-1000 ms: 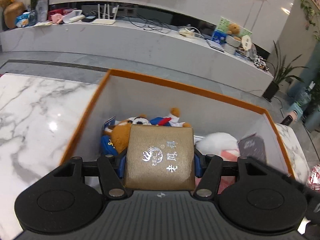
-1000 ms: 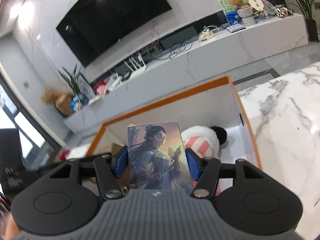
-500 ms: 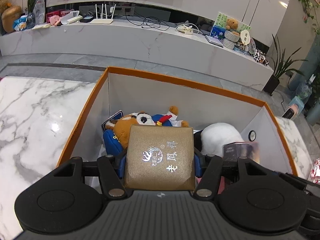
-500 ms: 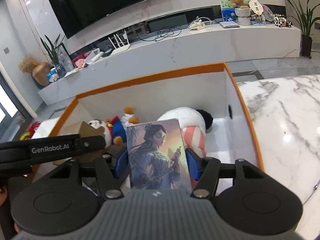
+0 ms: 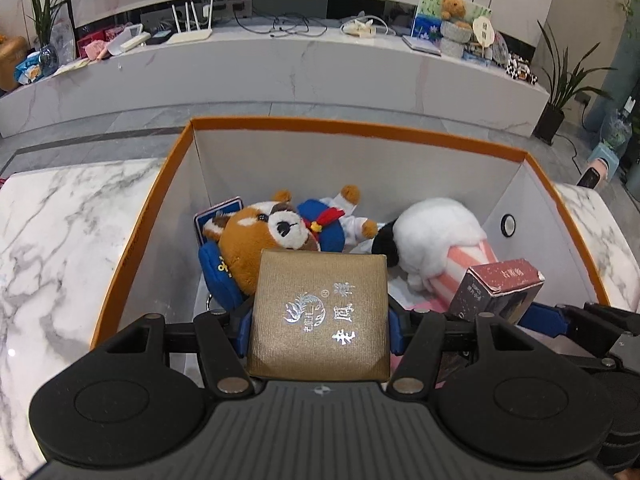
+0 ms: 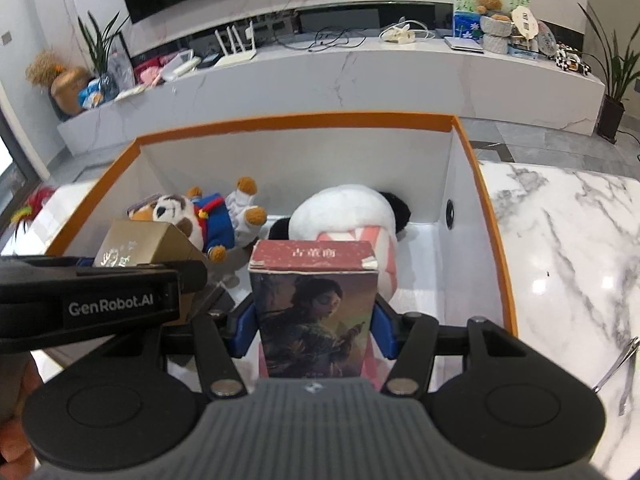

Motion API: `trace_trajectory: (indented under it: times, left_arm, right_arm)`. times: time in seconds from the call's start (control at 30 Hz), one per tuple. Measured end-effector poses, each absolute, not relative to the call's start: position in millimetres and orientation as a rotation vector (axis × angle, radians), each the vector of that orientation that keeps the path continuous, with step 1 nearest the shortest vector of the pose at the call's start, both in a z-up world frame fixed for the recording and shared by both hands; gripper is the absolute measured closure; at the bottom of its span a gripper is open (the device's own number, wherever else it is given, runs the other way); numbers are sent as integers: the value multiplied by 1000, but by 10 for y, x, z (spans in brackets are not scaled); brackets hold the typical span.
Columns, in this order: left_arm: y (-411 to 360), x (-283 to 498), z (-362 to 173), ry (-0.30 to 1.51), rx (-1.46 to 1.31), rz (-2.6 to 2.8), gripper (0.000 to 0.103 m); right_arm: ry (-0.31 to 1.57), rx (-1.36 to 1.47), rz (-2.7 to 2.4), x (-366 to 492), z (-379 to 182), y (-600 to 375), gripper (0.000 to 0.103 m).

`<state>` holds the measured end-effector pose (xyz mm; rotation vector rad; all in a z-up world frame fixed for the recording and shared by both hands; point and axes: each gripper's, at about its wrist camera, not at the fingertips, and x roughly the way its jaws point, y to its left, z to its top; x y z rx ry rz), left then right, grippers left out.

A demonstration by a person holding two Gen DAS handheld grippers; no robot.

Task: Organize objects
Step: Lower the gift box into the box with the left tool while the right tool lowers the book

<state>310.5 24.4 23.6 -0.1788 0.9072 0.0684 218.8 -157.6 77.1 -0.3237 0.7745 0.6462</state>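
Both tongs have swung level over the orange-rimmed box (image 5: 140,236), left tongs (image 5: 320,320) gripping a gold case (image 5: 320,312), right tongs (image 6: 316,320) closing on a picture carton (image 6: 316,312); best lowered into bare floor beside the plush toys (image 5: 280,232) before letting go.

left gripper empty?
No: the left gripper is clamped on the gold box above the orange-rimmed bin.

Orange-rimmed white storage box (image 5: 168,184); gold box (image 5: 320,312) with silver print; maroon-topped illustrated card box (image 6: 316,304); white, grey-veined marble table (image 5: 60,232).
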Motion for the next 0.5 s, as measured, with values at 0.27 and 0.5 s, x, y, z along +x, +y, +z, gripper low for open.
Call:
trace_trajectory:
  times: [0.27,0.5]
  left_arm:
    - [256,3150,127,968,-170,84,35]
    - [285,3140,95,1008,-160,101,35]
  right_arm:
    - [759,-413,669,2093,738,-1474,44]
    - [763,-439,706,2044,745,-1447,44]
